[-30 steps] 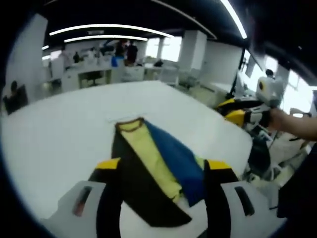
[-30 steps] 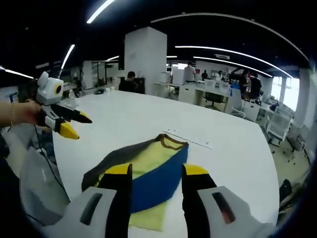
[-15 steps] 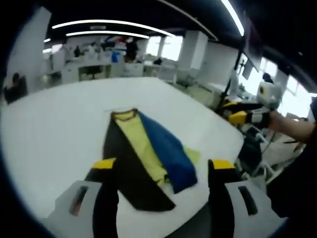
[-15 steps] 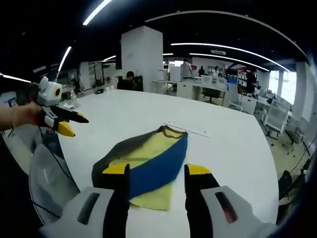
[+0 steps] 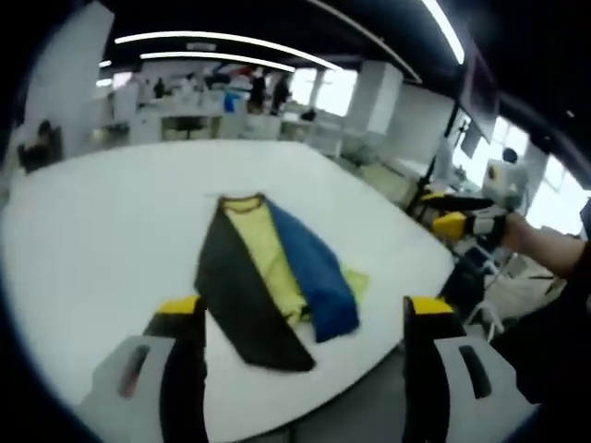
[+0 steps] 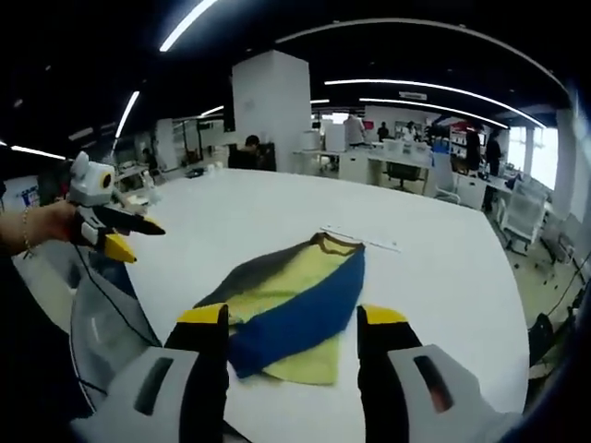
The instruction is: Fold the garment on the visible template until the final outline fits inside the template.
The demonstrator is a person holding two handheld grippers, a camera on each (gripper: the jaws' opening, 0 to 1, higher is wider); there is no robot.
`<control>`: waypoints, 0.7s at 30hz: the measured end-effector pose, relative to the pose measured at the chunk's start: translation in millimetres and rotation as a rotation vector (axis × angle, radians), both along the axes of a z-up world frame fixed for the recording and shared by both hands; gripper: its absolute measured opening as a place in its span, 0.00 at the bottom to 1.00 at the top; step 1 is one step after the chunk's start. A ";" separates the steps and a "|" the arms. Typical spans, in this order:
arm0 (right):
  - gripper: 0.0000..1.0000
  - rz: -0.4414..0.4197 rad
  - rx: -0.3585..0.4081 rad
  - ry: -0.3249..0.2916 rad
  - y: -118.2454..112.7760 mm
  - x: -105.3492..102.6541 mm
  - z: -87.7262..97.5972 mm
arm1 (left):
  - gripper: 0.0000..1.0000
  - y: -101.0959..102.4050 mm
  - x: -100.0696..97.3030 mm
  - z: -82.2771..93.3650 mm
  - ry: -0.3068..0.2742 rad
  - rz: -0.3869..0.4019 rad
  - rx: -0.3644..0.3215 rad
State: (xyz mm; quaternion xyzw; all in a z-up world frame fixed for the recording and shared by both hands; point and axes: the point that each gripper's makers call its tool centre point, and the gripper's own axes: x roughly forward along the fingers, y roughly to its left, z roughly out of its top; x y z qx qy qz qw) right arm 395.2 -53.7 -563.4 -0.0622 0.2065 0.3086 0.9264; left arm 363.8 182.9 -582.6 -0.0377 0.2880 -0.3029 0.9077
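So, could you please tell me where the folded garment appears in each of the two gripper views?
Left gripper view: the garment lies mid-frame on the white table, above and between this gripper's jaws.
Right gripper view: the garment lies centre-low, just above the jaws.
Shared landmark: its brown-edged collar at the far end, blue panel alongside yellow.

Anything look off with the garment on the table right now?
The garment lies folded into a narrow wedge, angled on the white table. Its yellow layer sticks out past the blue panel at the wide end, so the edges are not lined up. No damage shows.
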 end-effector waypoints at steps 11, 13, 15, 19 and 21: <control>0.65 0.009 0.007 0.007 -7.4 -22.1 6.7 | 0.97 15.2 -23.9 0.6 0.039 -0.027 0.046; 0.66 0.006 0.008 0.009 -8.9 -25.5 7.4 | 0.99 13.2 -27.9 0.6 0.051 -0.038 0.047; 0.66 -0.001 -0.006 0.010 -12.4 -31.4 7.2 | 0.99 10.6 -31.3 0.2 0.051 -0.049 0.059; 0.68 -0.022 0.024 0.021 -17.1 -38.5 9.2 | 0.99 6.2 -35.1 -2.3 0.060 -0.067 0.065; 0.70 -0.029 0.020 0.024 -19.7 -42.6 8.4 | 0.99 4.1 -35.9 -2.3 0.066 -0.065 0.050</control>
